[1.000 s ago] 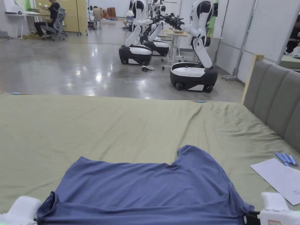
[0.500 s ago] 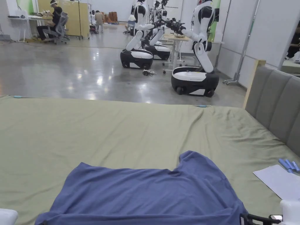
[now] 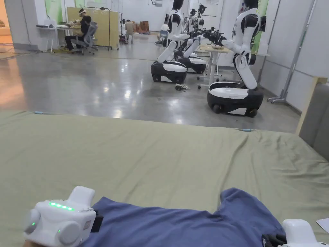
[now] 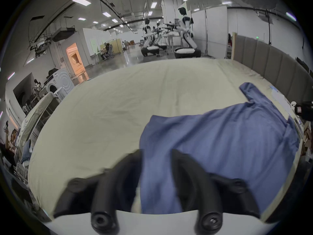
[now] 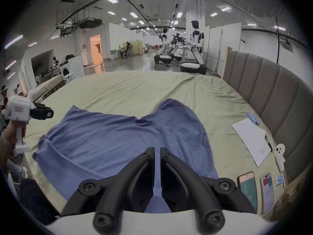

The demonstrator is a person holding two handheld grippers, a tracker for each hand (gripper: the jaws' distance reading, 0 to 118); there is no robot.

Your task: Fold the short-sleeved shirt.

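Across the lower edge of the head view, the blue shirt (image 3: 192, 222) lies spread on the green bed sheet (image 3: 144, 154), one sleeve sticking up toward 1 o'clock. The left gripper (image 3: 96, 223) sits at 7 o'clock by the shirt's left edge and the right gripper (image 3: 273, 239) at 5 o'clock by its right edge; I cannot tell the jaw state from here

From the left gripper view, the left gripper (image 4: 156, 155) has its jaws parted, a fold of shirt (image 4: 220, 137) running between them but blurred, so no firm pinch

From the right gripper view, the right gripper (image 5: 157, 151) is nearly closed, a thin strip of shirt (image 5: 118, 137) nipped in the slit. The cloth looks light, limp and stretchy; it should be held at corners or seams, as it will sag and wrinkle
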